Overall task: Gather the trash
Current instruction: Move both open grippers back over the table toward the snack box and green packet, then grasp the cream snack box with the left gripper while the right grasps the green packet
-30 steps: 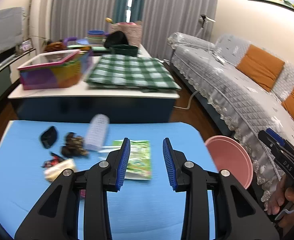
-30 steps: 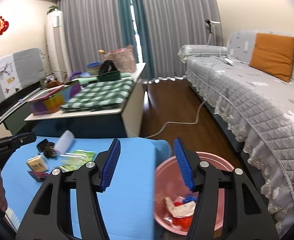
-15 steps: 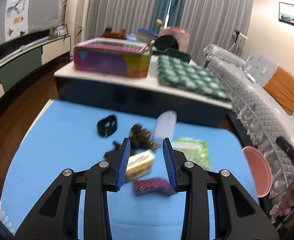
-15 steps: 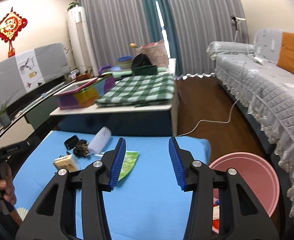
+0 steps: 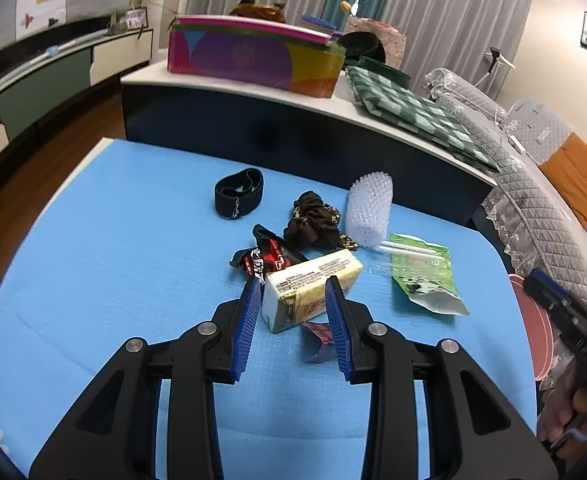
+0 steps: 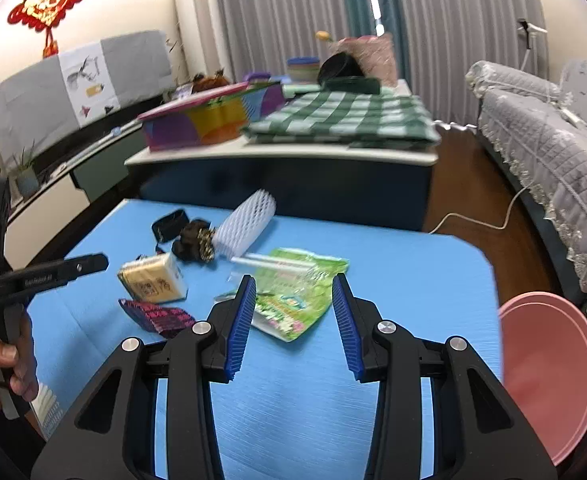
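Trash lies on the blue table [image 5: 105,264]. A yellow tissue pack [image 5: 307,286] sits between the open jaws of my left gripper [image 5: 293,296], not clamped; it also shows in the right wrist view [image 6: 153,282]. A red-black wrapper [image 5: 265,258], a dark red wrapper [image 6: 159,316], a green snack bag [image 6: 297,292] and a white foam net sleeve [image 6: 245,226] lie around it. My right gripper [image 6: 293,300] is open, just short of the green bag [image 5: 425,276]. The pink bin [image 6: 549,376] stands at the table's right edge.
A black hair band [image 5: 237,192] and a dark scrunchie [image 5: 313,220] lie on the table. Behind it stands a low white table [image 5: 253,88] with a colourful box [image 5: 253,56] and green checked cloth [image 6: 341,116]. A grey sofa [image 6: 553,152] is on the right.
My left gripper swung left and down from the green bag until the tissue pack sits between its jaws. My right gripper swung left from above the pink bin to the green bag.
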A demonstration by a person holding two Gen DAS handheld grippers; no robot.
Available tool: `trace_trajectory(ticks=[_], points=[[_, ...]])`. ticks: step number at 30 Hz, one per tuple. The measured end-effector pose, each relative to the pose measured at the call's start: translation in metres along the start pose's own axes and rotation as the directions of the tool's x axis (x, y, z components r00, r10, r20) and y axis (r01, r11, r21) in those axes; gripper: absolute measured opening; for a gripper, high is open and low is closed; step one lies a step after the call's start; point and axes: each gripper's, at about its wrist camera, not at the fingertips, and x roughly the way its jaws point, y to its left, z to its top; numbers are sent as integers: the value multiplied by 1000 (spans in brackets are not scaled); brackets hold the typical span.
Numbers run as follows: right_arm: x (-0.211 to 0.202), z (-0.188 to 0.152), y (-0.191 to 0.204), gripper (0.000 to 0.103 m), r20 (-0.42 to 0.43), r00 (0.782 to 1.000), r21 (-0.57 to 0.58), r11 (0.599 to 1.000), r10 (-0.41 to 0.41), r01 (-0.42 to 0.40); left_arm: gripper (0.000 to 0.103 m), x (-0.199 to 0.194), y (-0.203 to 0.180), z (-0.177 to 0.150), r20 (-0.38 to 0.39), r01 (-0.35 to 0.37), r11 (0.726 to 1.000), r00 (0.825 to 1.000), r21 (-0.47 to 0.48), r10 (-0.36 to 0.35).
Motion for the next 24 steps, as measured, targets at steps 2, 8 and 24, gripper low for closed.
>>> trace_trajectory(ticks=[2,8,24], points=[[9,-2,3,40,-18,1000,-13,1000,7,-7,37,7,1,0,-10,-2,1000,1000,4,2],[36,-8,9,41,-80,997,-47,999,23,-27,61,25,-4,1,-33,6,999,999,38,-4],[72,-20,6,32,-181,983,-101,995,-10,-8,63,62,-15,3,-99,-7,996,995,85,16]])
